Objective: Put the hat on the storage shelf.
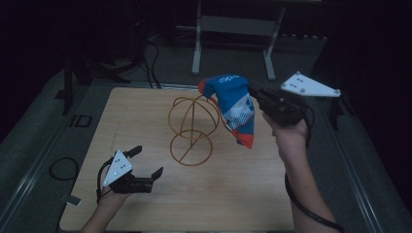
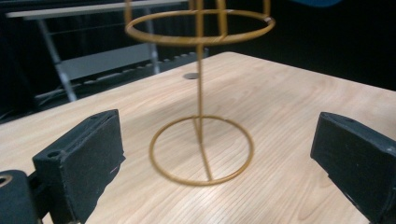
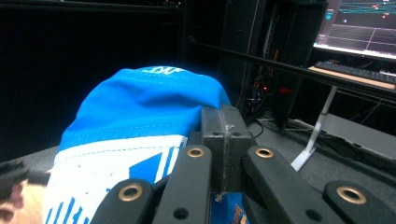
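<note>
A gold wire stand (image 1: 192, 128) of rings on a thin stem stands upright in the middle of the wooden table (image 1: 136, 111). My right gripper (image 1: 252, 92) holds a blue, white and red cap (image 1: 235, 109) in the air just right of the stand's top; the cap hangs down from the shut jaws. In the right gripper view the jaws (image 3: 224, 135) are pinched on the blue cloth of the cap (image 3: 140, 107). My left gripper (image 1: 148, 161) is low at the table's front left, open and holding nothing. Its view looks between wide jaws (image 2: 217, 158) at the stand (image 2: 200, 93).
A metal-legged desk (image 1: 233, 24) stands beyond the table on the dark floor. Cables (image 1: 63, 167) lie on the floor at the left. A lit monitor (image 3: 359, 23) and a keyboard (image 3: 355, 70) sit off to the side in the right gripper view.
</note>
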